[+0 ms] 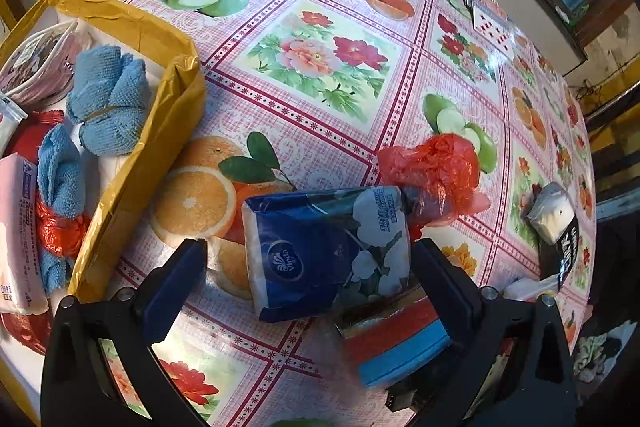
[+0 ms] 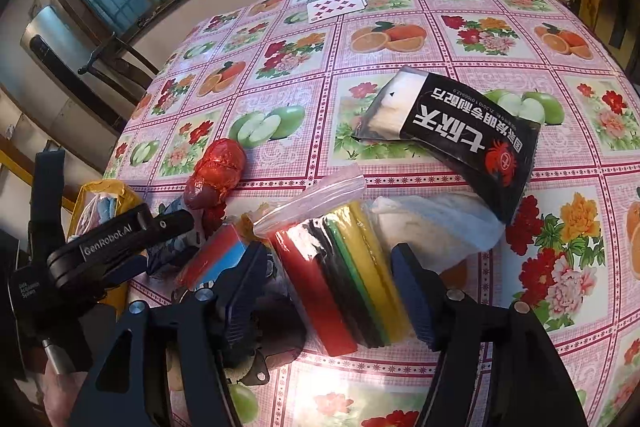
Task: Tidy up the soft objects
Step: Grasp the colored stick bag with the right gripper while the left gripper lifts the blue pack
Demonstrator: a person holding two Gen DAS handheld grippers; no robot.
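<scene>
Nearby, red bag behind tissue pack.

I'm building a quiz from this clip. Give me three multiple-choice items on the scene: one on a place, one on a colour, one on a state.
1. Where do the blue towels lie?
A. in the yellow box
B. on the playing cards
C. on the black packet

2. What colour is the tissue pack between the left tool's fingers?
A. green
B. dark blue
C. orange

3. How is the right tool?
A. shut on the red bag
B. out of view
C. open around the bagged sponges

Key: 1 A, they sit inside the yellow box; 2 B, blue wrapper; 3 C, fingers apart beside the bagged sponges.
</scene>
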